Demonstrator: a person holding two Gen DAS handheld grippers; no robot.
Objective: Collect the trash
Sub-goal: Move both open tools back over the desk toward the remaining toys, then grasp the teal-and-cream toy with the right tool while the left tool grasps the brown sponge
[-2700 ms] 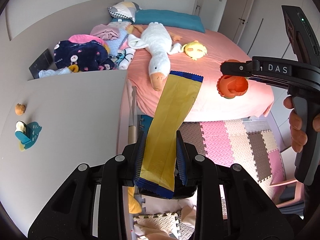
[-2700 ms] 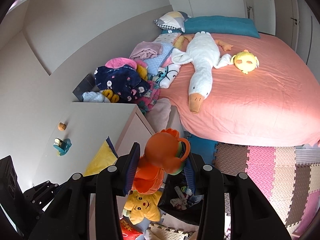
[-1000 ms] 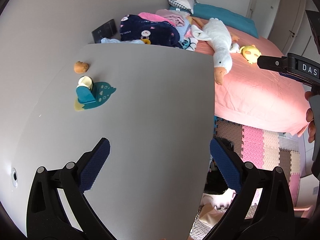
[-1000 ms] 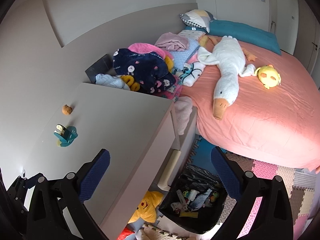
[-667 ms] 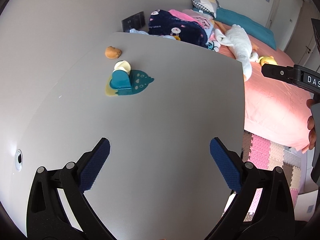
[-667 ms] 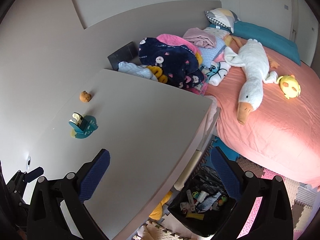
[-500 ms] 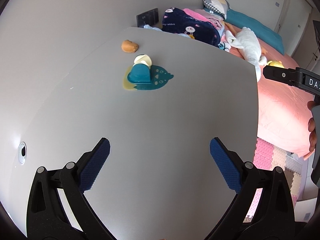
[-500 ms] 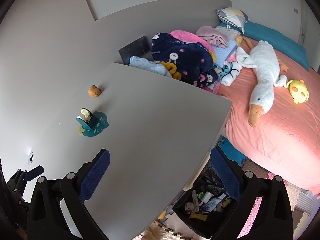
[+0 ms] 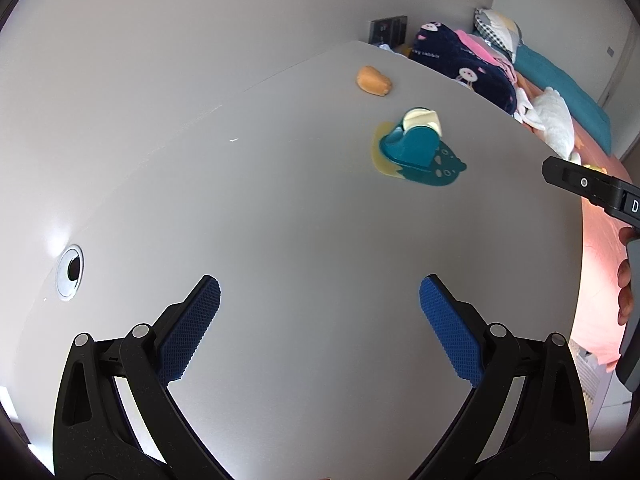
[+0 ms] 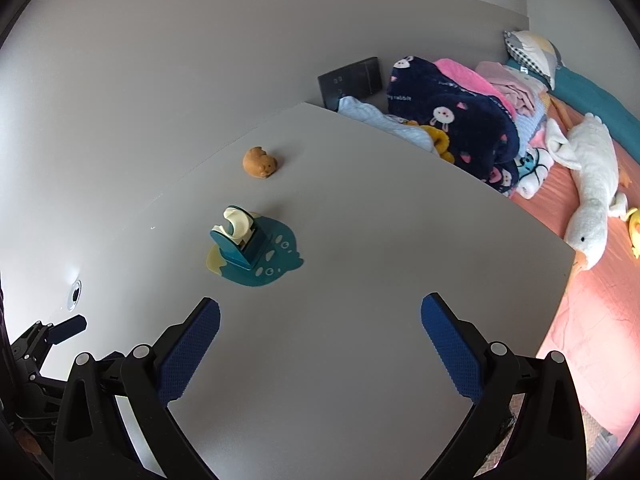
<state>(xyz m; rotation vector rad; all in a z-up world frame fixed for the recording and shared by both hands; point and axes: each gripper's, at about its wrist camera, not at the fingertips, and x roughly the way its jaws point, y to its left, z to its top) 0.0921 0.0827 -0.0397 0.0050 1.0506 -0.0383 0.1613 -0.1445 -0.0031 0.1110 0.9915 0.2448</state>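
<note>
On the pale grey desk top (image 10: 360,280) lie two small items, either of which may count as trash: a small orange-brown rounded lump with a face-like mark (image 10: 260,163) near the wall side, and a teal plastic stand with a cream roll-shaped top on a teal fish-shaped mat (image 10: 248,246) nearer the desk's middle. The two items sit near each other but apart. The orange-brown lump appears light and compact; whether it is soft or hard cannot be told. A pinch across its short axis should hold it. The teal stand appears rigid and light; its upright block offers flat sides for the pads, whereas the thin mat probably lies too flat to pinch. The left gripper (image 9: 319,326) hovers above the bare desk, jaws spread wide and empty, both items ahead of it. The right gripper (image 10: 320,332) is likewise spread wide and empty, raised above the near part of the desk, its handle held by a hand (image 9: 625,276) at the edge of the left view.
</note>
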